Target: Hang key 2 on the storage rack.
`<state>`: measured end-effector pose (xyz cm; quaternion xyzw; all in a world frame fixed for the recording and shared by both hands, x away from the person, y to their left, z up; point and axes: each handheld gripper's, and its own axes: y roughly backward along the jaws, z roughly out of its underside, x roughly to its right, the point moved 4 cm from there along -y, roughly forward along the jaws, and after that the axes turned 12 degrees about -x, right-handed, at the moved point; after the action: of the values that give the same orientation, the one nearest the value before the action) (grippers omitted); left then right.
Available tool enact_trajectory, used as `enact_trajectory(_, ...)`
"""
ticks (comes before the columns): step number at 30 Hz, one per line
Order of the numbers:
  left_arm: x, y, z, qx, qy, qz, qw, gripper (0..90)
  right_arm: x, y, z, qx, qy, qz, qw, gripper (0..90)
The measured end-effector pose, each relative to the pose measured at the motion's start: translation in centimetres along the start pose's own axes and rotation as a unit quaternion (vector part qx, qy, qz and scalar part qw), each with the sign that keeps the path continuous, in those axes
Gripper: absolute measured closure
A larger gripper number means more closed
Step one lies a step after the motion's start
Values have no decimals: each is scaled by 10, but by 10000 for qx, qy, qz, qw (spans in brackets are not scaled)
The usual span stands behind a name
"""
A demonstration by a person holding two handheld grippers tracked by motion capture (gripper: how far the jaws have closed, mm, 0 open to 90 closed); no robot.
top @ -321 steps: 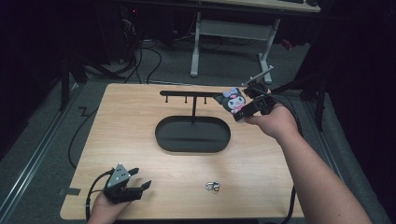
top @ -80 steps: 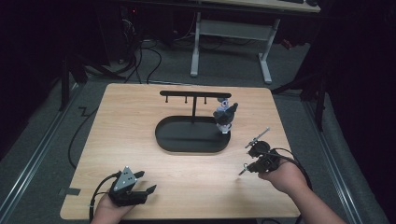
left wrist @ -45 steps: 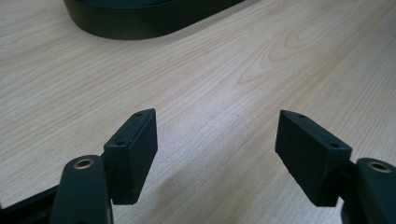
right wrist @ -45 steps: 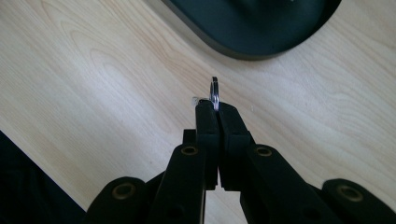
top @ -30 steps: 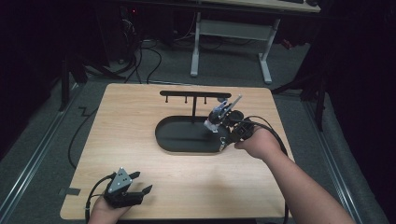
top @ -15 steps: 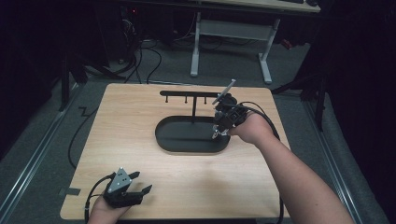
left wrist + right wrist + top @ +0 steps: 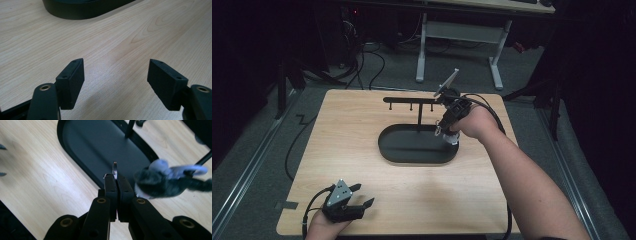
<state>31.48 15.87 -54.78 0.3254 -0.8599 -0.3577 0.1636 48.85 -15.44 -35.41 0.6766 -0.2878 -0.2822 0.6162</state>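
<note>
Since half a second back my right gripper point(image 7: 440, 131) has dropped a little lower over the right end of the black oval tray point(image 7: 402, 150), while a second ago it sat further out toward the tray's right edge; my left one has stayed put at the near left corner of the wooden table point(image 7: 362, 120). From the right gripper view I see the jaws pressed together on a small metal key ring point(image 7: 114, 170), which stands up edge-on just past the tips, over the dark tray floor point(image 7: 100, 150). Just to the right of those jaws hangs a grey and white plush charm point(image 7: 160, 181), blurred, close beside the gripper; whether it touches the jaws I cannot tell. In the high view a pale bit of that charm point(image 7: 452, 138) shows below my right hand point(image 7: 474, 122), near the tray's right rim. The stand's upright post point(image 7: 419, 116) rises from the tray and carries a crossbar with short pegs point(image 7: 409, 100); my right gripper sits just right of the post, below the bar's right end. My left gripper point(image 7: 362, 195) rests low over the table with its jaws spread wide and nothing between them; in the left gripper view bare wood point(image 7: 115, 50) lies in the gap and the tray's edge point(image 7: 82, 11) is well ahead.
</note>
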Motion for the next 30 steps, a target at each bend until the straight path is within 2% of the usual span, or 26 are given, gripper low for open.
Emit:
enact_trajectory(14, -2, -1, 1, -17, -4, -7, 10000, 305, 6, 0, -31, 45, -118, 29, 9999, 893)
enact_trajectory(21, -2, -2, 1, -22, -3, -21, 10000, 305, 10, 3, -39, 77, -166, 56, 9998, 893)
enact_trajectory(26, -1, -1, 1, -59, -27, -9, 10000, 305, 15, -1, -43, 54, -259, 50, 9996, 893)
enact_trajectory(29, -1, -2, 2, -54, -25, -8, 10000, 306, 19, -1, -45, 126, -255, 74, 9996, 893)
enact_trajectory(30, -1, -2, 2, -60, -25, -8, 10000, 306, 19, 0, -46, 105, -365, 46, 9993, 892)
